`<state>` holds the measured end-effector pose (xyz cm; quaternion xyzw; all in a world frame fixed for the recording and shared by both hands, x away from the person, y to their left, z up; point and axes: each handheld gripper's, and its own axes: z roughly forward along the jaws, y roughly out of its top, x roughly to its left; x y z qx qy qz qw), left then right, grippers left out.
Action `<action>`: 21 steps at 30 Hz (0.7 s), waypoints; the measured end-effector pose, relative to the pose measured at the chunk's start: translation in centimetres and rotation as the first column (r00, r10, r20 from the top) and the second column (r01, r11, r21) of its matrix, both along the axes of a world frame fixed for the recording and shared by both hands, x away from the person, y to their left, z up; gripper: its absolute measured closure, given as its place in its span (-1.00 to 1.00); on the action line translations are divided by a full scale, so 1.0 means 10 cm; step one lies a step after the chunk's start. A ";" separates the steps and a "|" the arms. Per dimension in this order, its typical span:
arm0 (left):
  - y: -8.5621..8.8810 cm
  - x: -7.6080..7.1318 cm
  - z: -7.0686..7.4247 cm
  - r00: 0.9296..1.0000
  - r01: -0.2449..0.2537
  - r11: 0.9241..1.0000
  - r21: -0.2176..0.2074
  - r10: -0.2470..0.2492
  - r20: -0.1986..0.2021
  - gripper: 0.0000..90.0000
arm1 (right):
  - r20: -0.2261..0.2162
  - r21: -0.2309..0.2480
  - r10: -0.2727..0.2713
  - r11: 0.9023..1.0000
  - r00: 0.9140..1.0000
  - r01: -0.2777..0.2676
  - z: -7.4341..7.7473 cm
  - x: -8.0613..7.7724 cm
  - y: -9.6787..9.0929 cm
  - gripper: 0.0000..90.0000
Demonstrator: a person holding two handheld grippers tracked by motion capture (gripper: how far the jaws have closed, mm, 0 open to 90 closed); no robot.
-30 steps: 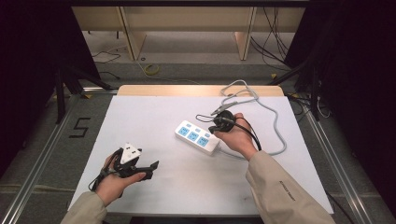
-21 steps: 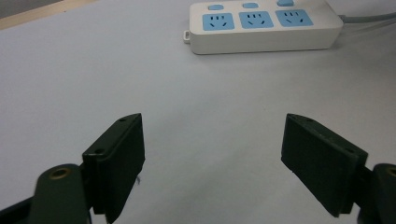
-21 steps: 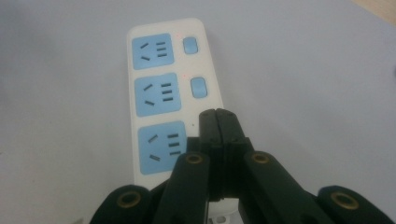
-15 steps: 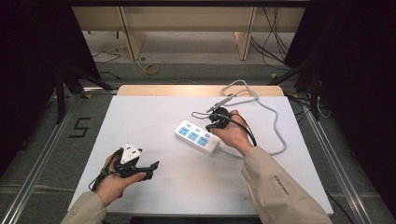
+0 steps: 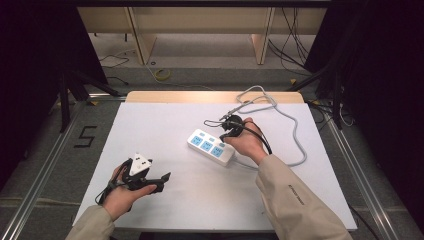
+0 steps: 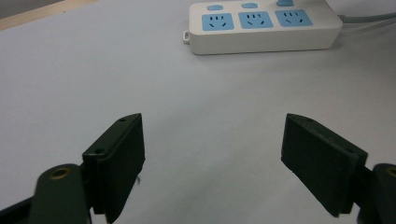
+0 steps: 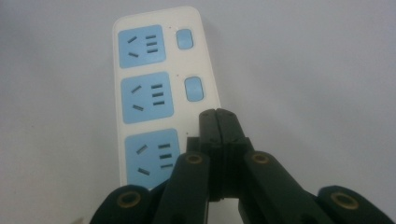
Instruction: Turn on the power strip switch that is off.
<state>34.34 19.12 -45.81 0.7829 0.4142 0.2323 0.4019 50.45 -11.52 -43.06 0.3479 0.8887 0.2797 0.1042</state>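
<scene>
Left gripper (image 5: 162, 178): nearest the person, low over the white surface (image 5: 150, 130); jaws wide apart, nothing between them. Bare surface lies ahead of it, and well beyond that stands the power strip.

Right gripper (image 7: 218, 122): held over the near end of the power strip (image 7: 159, 88), jaws pressed together with nothing in them. Their joined tips sit at the row of switches, just short of the middle switch (image 7: 194, 89); whether they touch the casing cannot be told.

Power strip: white, three blue sockets in a line, each with a blue switch beside it. The far switch (image 7: 185, 38) lies beyond the middle one as the right gripper looks. No plug sits in any socket.

Cord (image 5: 295, 130): grey, leaves the strip behind the right gripper and loops toward the far edge of the surface.

Step in hand, as a judgement: pressing a switch with the closed jaw tips. Next move likely calls for a short, straight push down on one switch, keeping the strip from sliding.
</scene>
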 end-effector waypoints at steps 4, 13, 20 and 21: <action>0.00 0.00 0.00 1.000 -0.001 1.000 -0.002 0.000 -0.002 -0.53 | -0.008 -0.006 -0.002 1.000 1.000 0.002 0.01 0.01 0.02 1.00; 0.00 0.00 0.00 1.000 0.001 1.000 -0.002 -0.001 -0.003 -0.53 | -0.013 -0.016 0.002 1.000 1.000 -0.003 0.01 0.03 0.04 1.00; 0.00 0.00 0.00 1.000 0.002 1.000 -0.003 -0.002 -0.002 -0.53 | -0.023 -0.024 0.001 1.000 1.000 -0.001 -0.01 0.05 0.05 1.00; 0.00 0.00 0.00 1.000 0.002 1.000 -0.004 -0.002 -0.002 -0.54 | -0.024 -0.024 -0.002 1.000 1.000 0.002 -0.01 0.05 0.05 1.00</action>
